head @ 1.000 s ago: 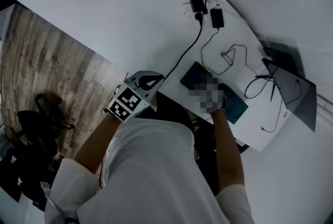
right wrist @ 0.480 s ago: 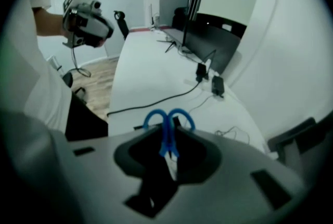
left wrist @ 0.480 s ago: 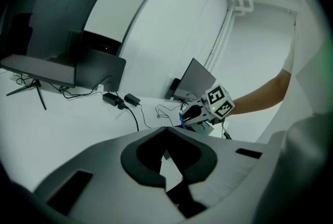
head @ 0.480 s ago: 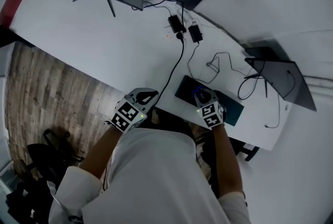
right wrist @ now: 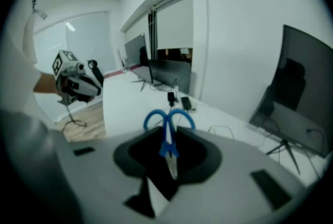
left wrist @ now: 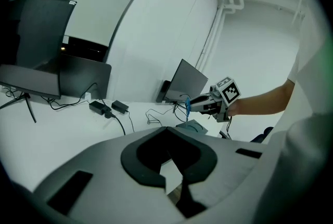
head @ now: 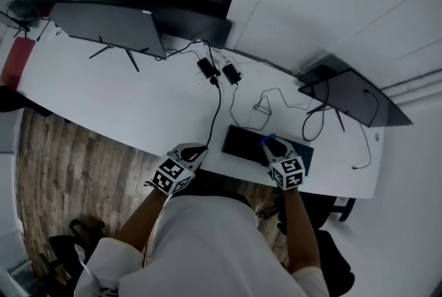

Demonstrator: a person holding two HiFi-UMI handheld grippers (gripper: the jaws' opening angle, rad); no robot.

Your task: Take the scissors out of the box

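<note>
In the right gripper view, blue-handled scissors point(right wrist: 168, 120) stand between my right gripper's jaws point(right wrist: 170, 158), blades clamped and handles pointing away. The head view shows that right gripper point(head: 268, 143) over the dark flat box point(head: 242, 145) near the white desk's front edge, with a bit of the blue scissors point(head: 266, 139) at its tip. From the left gripper view, the right gripper point(left wrist: 193, 103) holds the scissors point(left wrist: 188, 106) well above the box point(left wrist: 192, 126). My left gripper point(head: 190, 151) hovers at the desk's front edge, left of the box, fingertips together and empty.
Two monitors stand on the desk, one at back left point(head: 105, 23) and one at right point(head: 347, 97). Power adaptors point(head: 207, 69) and looping cables point(head: 266, 103) lie behind the box. Wooden floor point(head: 62, 171) lies left of the desk; a person's white-sleeved arms fill the foreground.
My right gripper has lifted up from the box and rolled, with the scissors in it. My left gripper has risen slightly. The head view now takes in more of the desk.
</note>
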